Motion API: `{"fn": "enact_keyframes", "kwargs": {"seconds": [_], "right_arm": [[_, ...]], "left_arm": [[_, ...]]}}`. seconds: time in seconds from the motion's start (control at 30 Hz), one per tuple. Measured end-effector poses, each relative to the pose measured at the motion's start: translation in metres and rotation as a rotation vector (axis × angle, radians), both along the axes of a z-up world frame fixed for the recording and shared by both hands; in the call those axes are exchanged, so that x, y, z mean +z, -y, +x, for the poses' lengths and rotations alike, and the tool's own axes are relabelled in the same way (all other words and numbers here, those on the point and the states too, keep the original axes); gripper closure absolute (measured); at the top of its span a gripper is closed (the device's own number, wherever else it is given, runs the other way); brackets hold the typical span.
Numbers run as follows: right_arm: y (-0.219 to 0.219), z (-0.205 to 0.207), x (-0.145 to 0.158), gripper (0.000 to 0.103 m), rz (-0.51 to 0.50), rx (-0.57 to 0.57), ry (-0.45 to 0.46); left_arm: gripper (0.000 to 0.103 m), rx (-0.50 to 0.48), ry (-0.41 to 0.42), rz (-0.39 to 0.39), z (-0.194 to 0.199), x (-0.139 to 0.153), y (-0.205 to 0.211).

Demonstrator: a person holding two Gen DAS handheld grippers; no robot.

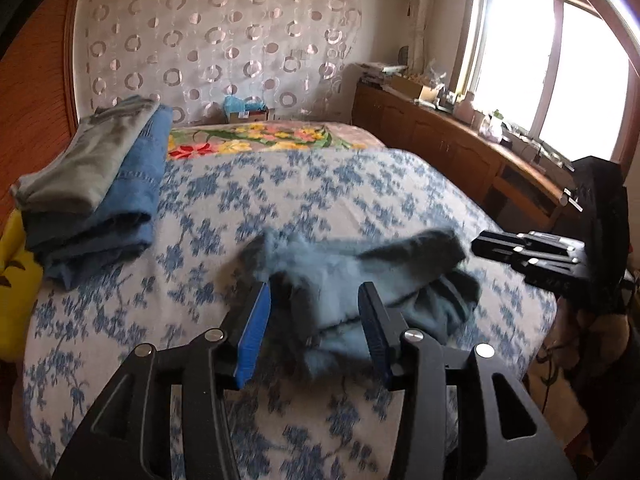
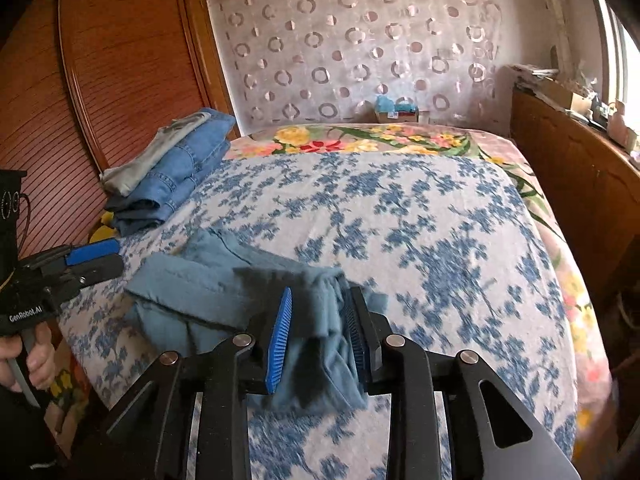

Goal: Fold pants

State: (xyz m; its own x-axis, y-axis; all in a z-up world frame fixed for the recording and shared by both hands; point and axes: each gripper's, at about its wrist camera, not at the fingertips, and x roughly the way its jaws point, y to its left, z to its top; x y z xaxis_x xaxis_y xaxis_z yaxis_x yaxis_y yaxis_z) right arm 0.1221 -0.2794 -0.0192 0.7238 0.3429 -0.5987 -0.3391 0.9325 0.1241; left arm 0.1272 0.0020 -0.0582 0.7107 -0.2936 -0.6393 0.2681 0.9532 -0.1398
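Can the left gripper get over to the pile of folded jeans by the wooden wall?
Probably yes. The left gripper is open over the blue-grey pants, pads apart, so it seems free. Only bare bedspread lies between it and the folded jeans; nothing blocks the way.

One bed (image 2: 400,216) carries three garments: one dusty-blue pair of pants (image 2: 208,292) lying near its front edge, and two folded pieces stacked at its far left corner, one grey (image 2: 156,160) over one denim (image 2: 180,184). Two tongs show, the left (image 1: 314,316) and the right (image 2: 318,332).

wall: circle-print curtain (image 1: 224,40) | right: bright window (image 1: 560,72) — wooden cabinet (image 1: 440,140) below | left: wood panelling (image 2: 120,72)
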Motion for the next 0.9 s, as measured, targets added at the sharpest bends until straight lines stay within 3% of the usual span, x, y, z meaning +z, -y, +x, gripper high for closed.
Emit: {"fn": "enact_keyframes", "kwargs": {"seconds": [0.1, 0.3, 0.6, 0.67, 0.77, 0.9], "right_arm": [[0.006, -0.010, -0.008, 0.067, -0.007, 0.008, -0.023], [0.005, -0.012, -0.021, 0.066, -0.025, 0.022, -0.077], [0.000, -0.011, -0.031, 0.069, -0.039, 0.038, -0.094], [0.000, -0.011, -0.033, 0.084, -0.047, 0.042, -0.089], [0.006, -0.015, -0.032, 0.094, -0.035, 0.021, -0.052], [0.017, -0.024, -0.029, 0.098, -0.022, -0.020, -0.018]], "left_arm": [[0.056, -0.010, -0.033, 0.006, -0.005, -0.013, -0.001], [0.056, -0.030, -0.092, 0.006, -0.005, -0.034, 0.003], [0.057, -0.042, -0.106, 0.018, -0.001, -0.044, 0.009], [0.064, -0.046, -0.108, 0.011, 0.001, -0.045, 0.009], [0.083, -0.050, -0.107, 0.012, 0.003, -0.046, 0.009], [0.091, -0.050, -0.079, 0.008, -0.003, -0.041, 0.007]]}}
